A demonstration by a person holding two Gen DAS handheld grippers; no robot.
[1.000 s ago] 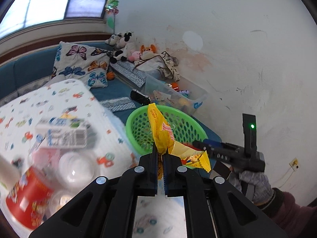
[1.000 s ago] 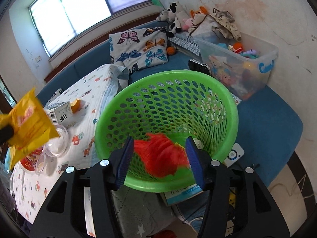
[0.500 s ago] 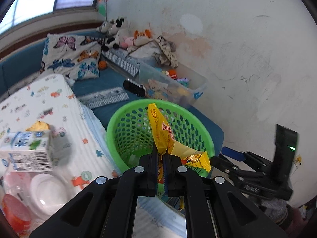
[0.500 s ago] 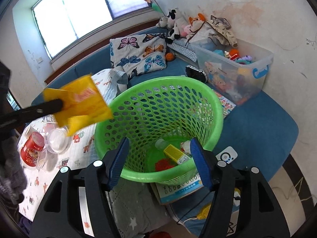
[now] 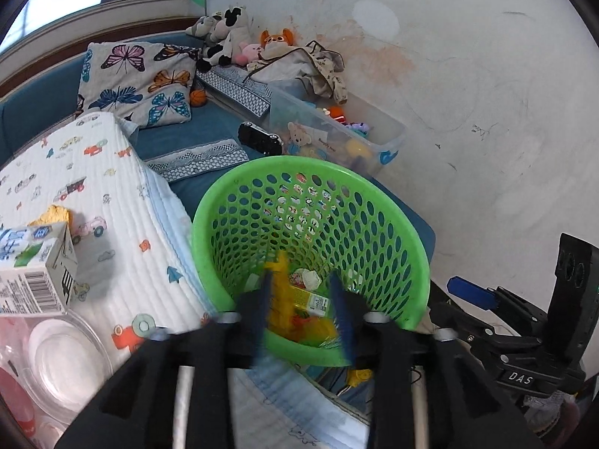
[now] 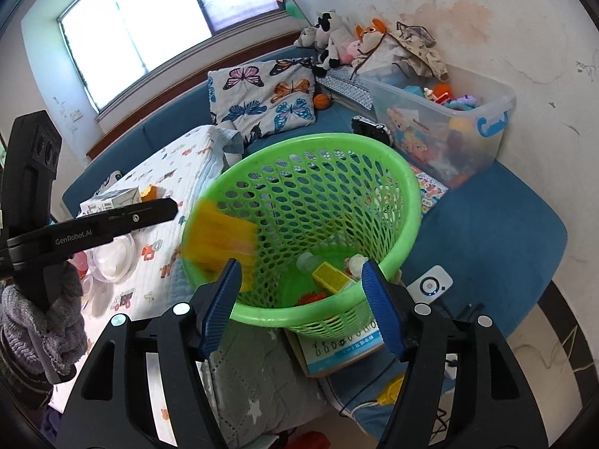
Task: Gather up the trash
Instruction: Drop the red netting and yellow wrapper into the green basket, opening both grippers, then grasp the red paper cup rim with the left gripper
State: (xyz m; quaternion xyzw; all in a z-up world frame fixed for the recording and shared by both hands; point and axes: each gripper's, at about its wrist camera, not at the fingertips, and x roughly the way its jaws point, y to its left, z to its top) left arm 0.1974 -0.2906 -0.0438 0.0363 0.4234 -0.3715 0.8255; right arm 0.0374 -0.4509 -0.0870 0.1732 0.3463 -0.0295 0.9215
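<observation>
A green mesh basket (image 5: 393, 205) (image 6: 374, 161) stands beside the quilted table. My left gripper (image 5: 299, 292) hovers over its near rim with jaws opening. A yellow snack wrapper (image 5: 282, 292) (image 6: 221, 235) shows blurred and loose between them, dropping past the rim. In the right wrist view the left gripper's finger (image 6: 161, 209) pokes in from the left above the wrapper. My right gripper (image 6: 299, 267) is open just short of the basket with nothing in it. A yellow box (image 6: 331, 278) and a red wrapper (image 6: 310, 297) lie on the basket floor.
A milk carton (image 5: 33, 265), a clear lidded cup (image 5: 63, 359) and a red cup (image 5: 15, 404) sit on the quilted table (image 5: 112, 194). A clear toy bin (image 6: 449, 127) and butterfly pillow (image 6: 262, 93) line the blue bench. A book (image 6: 344, 344) lies under the basket.
My left gripper moved over the basket, dipped, and opened, releasing the yellow wrapper. My right gripper's jaws widened and the red wrapper fell to the basket floor.
</observation>
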